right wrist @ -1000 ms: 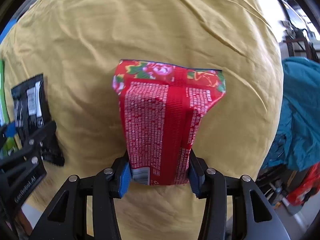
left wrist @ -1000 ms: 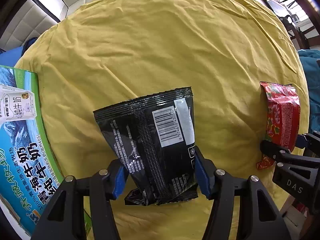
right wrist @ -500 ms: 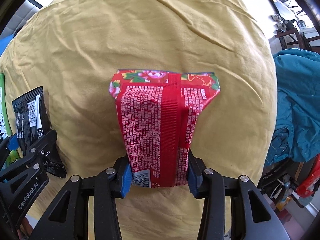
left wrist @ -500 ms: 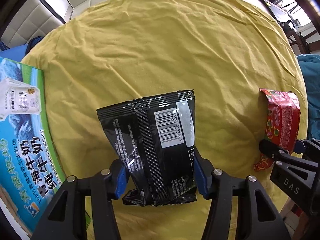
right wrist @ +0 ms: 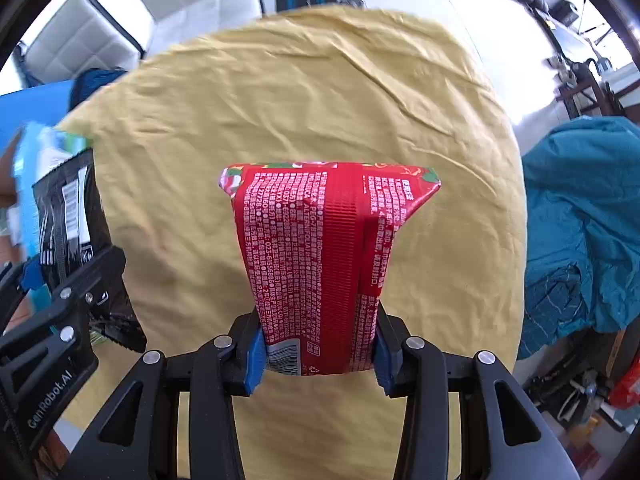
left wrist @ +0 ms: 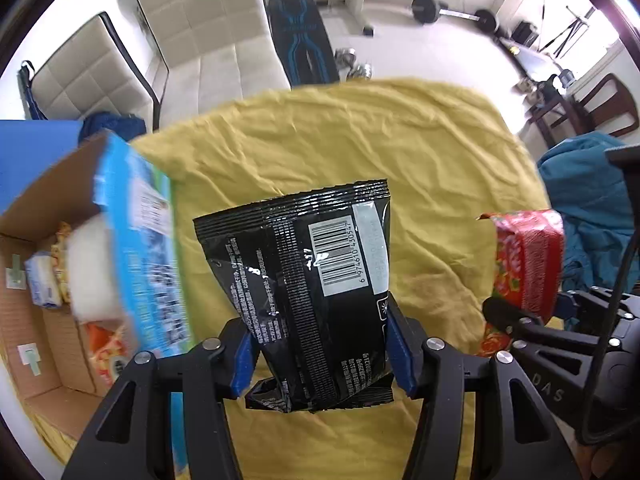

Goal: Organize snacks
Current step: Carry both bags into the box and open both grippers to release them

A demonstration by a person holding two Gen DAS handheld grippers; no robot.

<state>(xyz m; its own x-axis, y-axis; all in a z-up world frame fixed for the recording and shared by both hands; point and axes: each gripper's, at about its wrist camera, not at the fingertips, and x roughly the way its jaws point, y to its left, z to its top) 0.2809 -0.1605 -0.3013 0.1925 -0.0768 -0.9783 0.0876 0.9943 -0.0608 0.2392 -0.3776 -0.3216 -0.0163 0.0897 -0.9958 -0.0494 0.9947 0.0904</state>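
Snack packets, light, crinkly and slippery, hang above the yellow table (right wrist: 280, 92): black packet (left wrist: 308, 280) pinched low in the left tongs (left wrist: 324, 356), red packet (right wrist: 320, 256) likewise in the right tongs (right wrist: 318, 354).

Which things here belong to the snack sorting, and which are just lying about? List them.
Job: black bag in left gripper; red bag in right gripper; box with snacks.
Lying about: yellow cloth; chairs; teal cloth; barbell.

Both grippers are black plastic frames with blue pads (left wrist: 400, 350) and silver screws (right wrist: 486, 357). The left gripper (right wrist: 48, 280), at the left edge of the right wrist view, reads "GenRobot.AI". The right gripper (left wrist: 520, 312), at lower right of the left wrist view, carries a black cable (left wrist: 612, 320) and what may be "DAS".
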